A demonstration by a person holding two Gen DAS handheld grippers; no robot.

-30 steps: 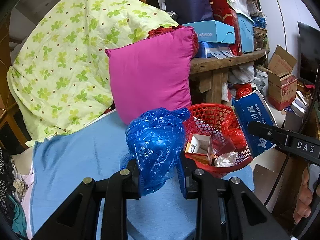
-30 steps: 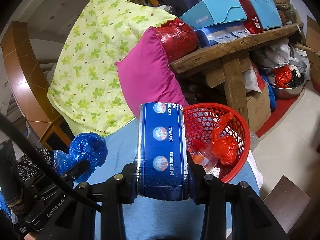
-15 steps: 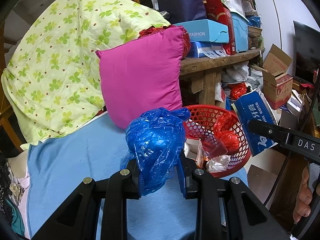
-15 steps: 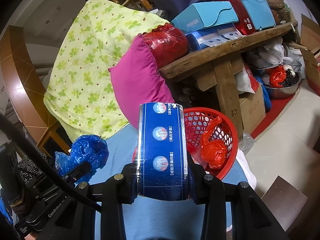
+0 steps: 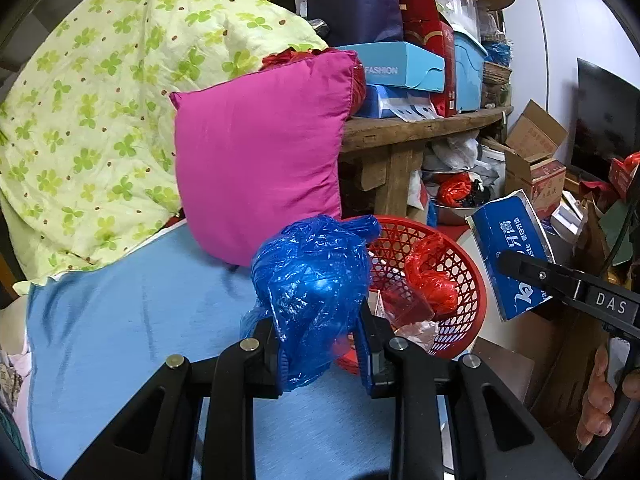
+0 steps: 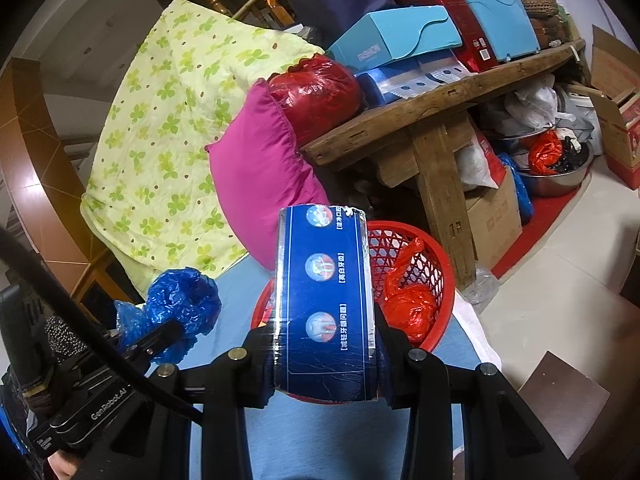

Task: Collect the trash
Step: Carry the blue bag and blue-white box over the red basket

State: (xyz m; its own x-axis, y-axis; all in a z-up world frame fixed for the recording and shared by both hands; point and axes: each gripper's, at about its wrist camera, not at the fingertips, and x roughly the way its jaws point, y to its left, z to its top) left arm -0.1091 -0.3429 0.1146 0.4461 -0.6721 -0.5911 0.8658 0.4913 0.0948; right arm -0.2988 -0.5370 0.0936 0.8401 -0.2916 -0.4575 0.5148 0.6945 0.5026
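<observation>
My left gripper [image 5: 322,344] is shut on a crumpled blue plastic bag [image 5: 310,284], held above the blue sheet just left of a red mesh basket [image 5: 472,280]. The basket holds a red plastic bag [image 5: 430,280] and clear wrappers. My right gripper [image 6: 326,344] is shut on a blue toothpaste box [image 6: 324,304], held upright in front of the basket [image 6: 440,264]. The box also shows in the left wrist view [image 5: 514,256], and the blue bag in the right wrist view [image 6: 180,312].
A magenta pillow [image 5: 260,164] and a green flowered quilt [image 5: 100,100] lie behind on the blue sheet [image 5: 120,320]. A wooden bench [image 6: 432,104] piled with boxes stands behind the basket. Cardboard boxes [image 5: 532,152] and a metal bowl [image 6: 556,176] sit on the floor.
Both grippers have drawn back and to the right a little, with the basket now lower and nearer the views' centre. Both grips are unchanged.
</observation>
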